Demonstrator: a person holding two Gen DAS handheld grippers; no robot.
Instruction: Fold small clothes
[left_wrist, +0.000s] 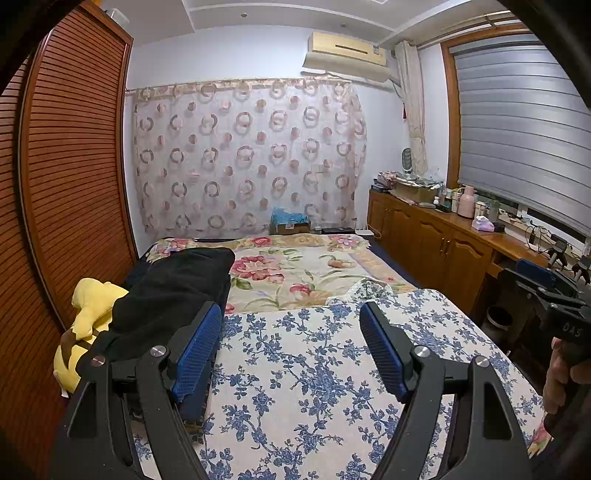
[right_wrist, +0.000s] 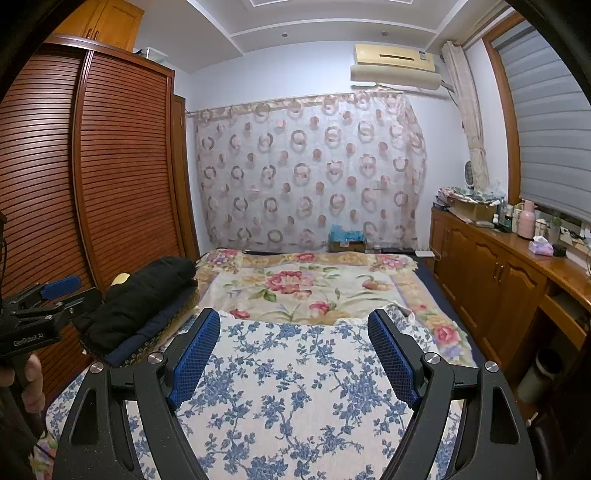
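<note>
A white cloth with blue flowers (left_wrist: 314, 369) lies spread flat over the near end of the bed, also seen in the right wrist view (right_wrist: 295, 387). My left gripper (left_wrist: 290, 314) hovers over it, open, with nothing between its blue pads. My right gripper (right_wrist: 294, 317) is open and empty over the same cloth. Each gripper shows at the edge of the other's view: the right one (left_wrist: 535, 275) held in a hand, the left one (right_wrist: 55, 291) too. A small crumpled pale piece (left_wrist: 369, 288) pokes out past the cloth's far edge.
A black bundle (left_wrist: 177, 288) and a yellow plush toy (left_wrist: 88, 306) lie along the bed's left side by the slatted wardrobe (left_wrist: 74, 166). A flowered blanket (left_wrist: 295, 269) covers the far bed. A wooden cabinet (left_wrist: 443, 243) with bottles runs along the right.
</note>
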